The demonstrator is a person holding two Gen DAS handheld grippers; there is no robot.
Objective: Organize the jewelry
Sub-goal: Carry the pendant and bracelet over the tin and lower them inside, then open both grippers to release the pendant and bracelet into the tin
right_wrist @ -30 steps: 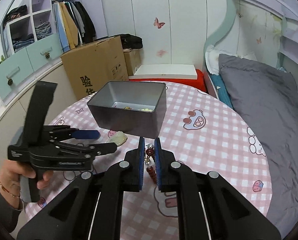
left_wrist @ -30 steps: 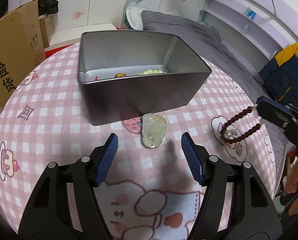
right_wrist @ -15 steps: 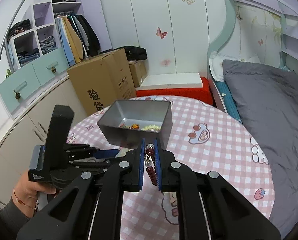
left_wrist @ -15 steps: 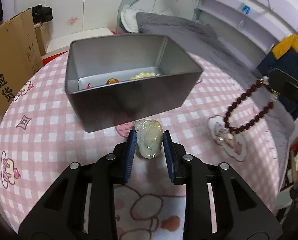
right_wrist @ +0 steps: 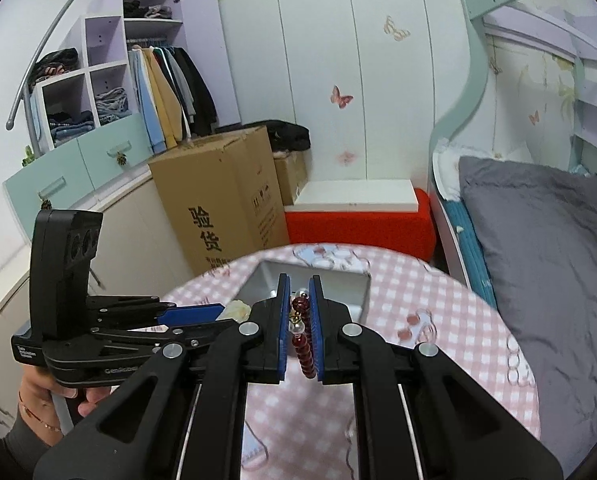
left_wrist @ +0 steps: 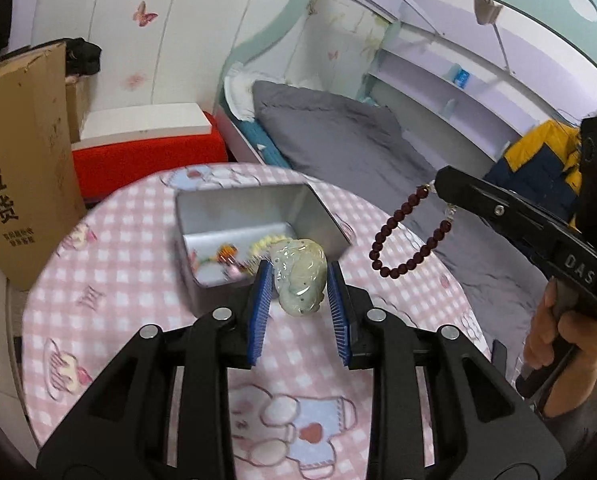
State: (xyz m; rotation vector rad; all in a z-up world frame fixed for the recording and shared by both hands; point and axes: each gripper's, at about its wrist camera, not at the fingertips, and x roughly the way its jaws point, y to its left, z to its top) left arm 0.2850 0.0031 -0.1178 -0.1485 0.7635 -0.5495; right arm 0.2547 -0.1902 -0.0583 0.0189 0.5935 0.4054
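Note:
My left gripper [left_wrist: 298, 276] is shut on a pale green jade pendant [left_wrist: 300, 280] and holds it in the air above the near edge of the grey metal tin [left_wrist: 242, 208]. The tin holds cream beads [left_wrist: 264, 242] and small coloured pieces [left_wrist: 228, 254]. My right gripper [right_wrist: 299, 300] is shut on a dark red bead bracelet [right_wrist: 304, 344]; in the left wrist view the bracelet [left_wrist: 402, 236] hangs from it to the right of the tin, well above the pink checked table [left_wrist: 110, 248].
A tall cardboard box [left_wrist: 14, 168] stands left of the round table. A red bench with a white top [left_wrist: 146, 152] is behind it. A bed with a grey cover [left_wrist: 362, 148] runs along the right side. A wardrobe [right_wrist: 110, 92] is at the back left.
My left gripper closed on the jade pendant and lifted it off the table toward the tin. My right gripper rose higher with the bracelet.

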